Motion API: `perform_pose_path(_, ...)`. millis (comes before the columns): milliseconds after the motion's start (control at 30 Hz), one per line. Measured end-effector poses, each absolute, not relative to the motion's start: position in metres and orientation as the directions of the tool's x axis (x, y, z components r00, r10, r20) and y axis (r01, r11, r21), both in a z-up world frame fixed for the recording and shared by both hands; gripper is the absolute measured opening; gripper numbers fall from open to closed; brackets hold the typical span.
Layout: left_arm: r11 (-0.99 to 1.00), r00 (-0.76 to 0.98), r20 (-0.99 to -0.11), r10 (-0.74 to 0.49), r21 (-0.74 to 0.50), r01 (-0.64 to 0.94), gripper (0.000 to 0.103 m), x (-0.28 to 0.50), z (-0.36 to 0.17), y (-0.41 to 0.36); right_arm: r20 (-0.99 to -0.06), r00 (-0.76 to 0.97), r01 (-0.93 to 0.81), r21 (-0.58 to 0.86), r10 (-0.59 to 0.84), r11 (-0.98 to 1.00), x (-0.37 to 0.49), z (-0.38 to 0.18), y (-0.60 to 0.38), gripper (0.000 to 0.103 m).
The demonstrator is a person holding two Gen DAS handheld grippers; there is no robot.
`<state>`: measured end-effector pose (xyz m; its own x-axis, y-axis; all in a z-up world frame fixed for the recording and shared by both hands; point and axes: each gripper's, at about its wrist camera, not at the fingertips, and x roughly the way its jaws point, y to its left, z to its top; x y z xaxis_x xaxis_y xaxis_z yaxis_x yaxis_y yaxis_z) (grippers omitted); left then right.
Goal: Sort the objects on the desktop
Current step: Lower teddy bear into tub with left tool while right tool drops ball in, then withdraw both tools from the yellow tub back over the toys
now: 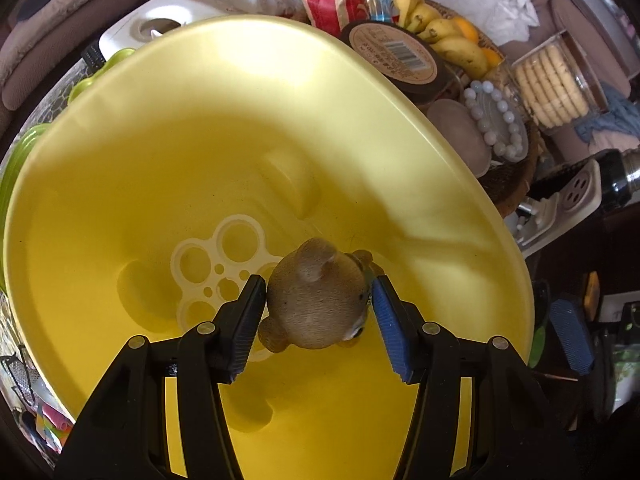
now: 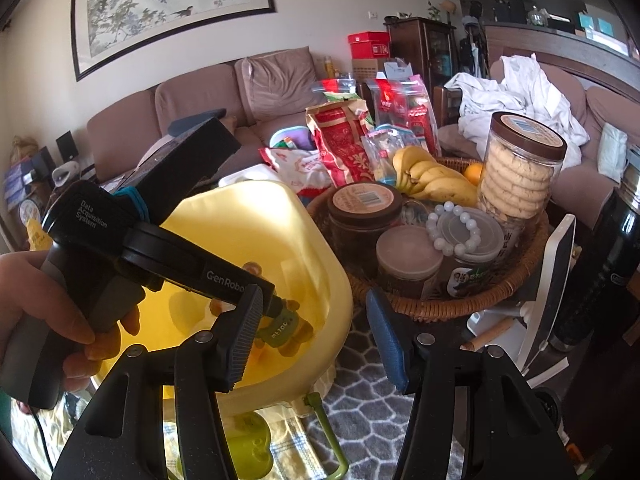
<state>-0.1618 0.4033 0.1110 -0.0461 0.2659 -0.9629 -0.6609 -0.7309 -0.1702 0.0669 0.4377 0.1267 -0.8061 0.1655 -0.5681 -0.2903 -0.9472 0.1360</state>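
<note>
Sofa-lined living room (image 2: 200, 96) behind, cluttered tabletop in front, with a wicker basket (image 2: 500, 280) of jars, bananas and beads at right of the right wrist view. Big yellow basin (image 1: 280, 36) filling most of the left wrist view, pale ringed insert (image 1: 200, 264) on its floor.

Left gripper (image 1: 318, 282) pointing steeply down into the basin, clamped on a small brown bear figurine (image 1: 320, 300): black pad against one flank, blue pad against the other, bear lying head-down at lower centre of the frame. Seems to hang just above the basin floor, though contact with it cannot be told. Right gripper (image 2: 314, 304) spread apart with nothing between the pads, hovering at lower centre beside the basin's rim, near the basket.

Probably the drop-off step. To do it well:
- Lower until the bear nearly rests on the basin floor, rather than letting go from height; a hard, rounded figurine would likely bounce or roll.
- Ease the pads apart slowly and evenly, so neither drags the bear sideways.
- Lift straight out, clear of the rim.
- Keep the empty claw off the basin wall meanwhile.
</note>
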Motion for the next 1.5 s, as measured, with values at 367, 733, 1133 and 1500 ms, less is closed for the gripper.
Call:
perform_pose_path(367,-0.749,-0.174,-0.906,0.387,-0.198,-0.633,0.071,-0.164,0.169,0.355,-0.568,-0.812,-0.251,0.133,0.134,-0.959,0.062,0.128,0.425,0.062)
perform_pose_path(733,-0.785,-0.303,-0.849,0.432,-0.189,-0.589,0.08,-0.136,0.192,0.278,-0.579,-0.809,-0.192,0.095,0.103,-0.977,0.05,0.127,0.398,0.08)
perform_pose_path(1133,-0.815,-0.318,-0.835,0.449,-0.236,-0.53,0.086,-0.115,0.184,0.227,-0.597,-0.799,-0.152,0.08,0.075,-0.985,0.037,0.123,0.373,0.088)
perform_pose_path(1500,-0.859,-0.38,-0.815,0.438,-0.254,-0.445,0.103,-0.107,0.176,0.18,-0.591,-0.804,-0.128,0.053,0.072,-0.99,0.034,0.128,0.351,0.102)
